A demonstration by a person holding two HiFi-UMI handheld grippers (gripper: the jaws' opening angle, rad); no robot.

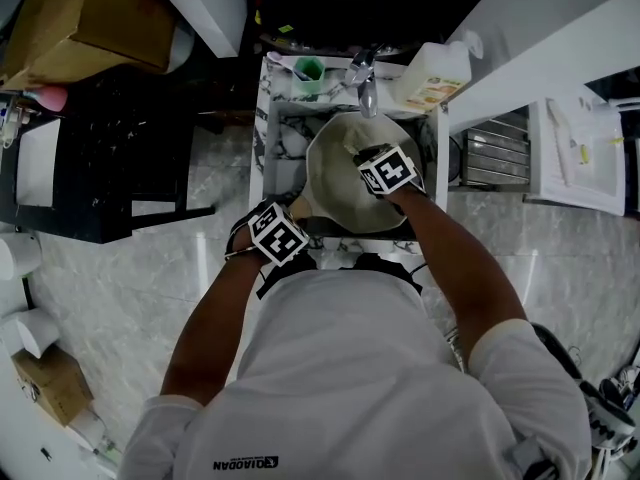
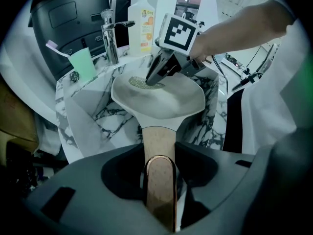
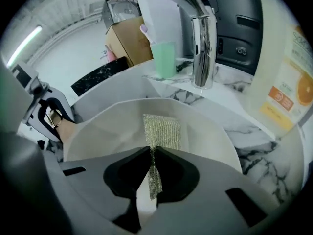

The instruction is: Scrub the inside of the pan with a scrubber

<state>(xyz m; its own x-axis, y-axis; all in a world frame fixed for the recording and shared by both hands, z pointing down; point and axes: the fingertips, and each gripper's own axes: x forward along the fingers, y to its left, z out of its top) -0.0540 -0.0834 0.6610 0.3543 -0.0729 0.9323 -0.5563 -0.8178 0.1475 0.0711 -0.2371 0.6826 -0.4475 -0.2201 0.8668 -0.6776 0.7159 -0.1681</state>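
Scrubber: silvery woven-mesh scrubber (image 3: pixel 162 129), one edge nipped in the right gripper's (image 3: pixel 150 155) closed jaws, free end flat against the pan's far inner wall.
Pan: wide cream-white pan (image 2: pixel 166 99) over the white marble sink (image 2: pixel 105 116), just below the chrome tap (image 2: pixel 110 38).
Left gripper: left gripper (image 2: pixel 159 168) clamped on the pan's pale wooden handle (image 2: pixel 159 141).
Axis: handle runs straight from left gripper to bowl; scrubbing strokes would likely come back along it.

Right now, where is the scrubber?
The scrubber is pinched in the right tongs, its free end lying inside the pan, in front of the faucet at the right gripper view's centre.
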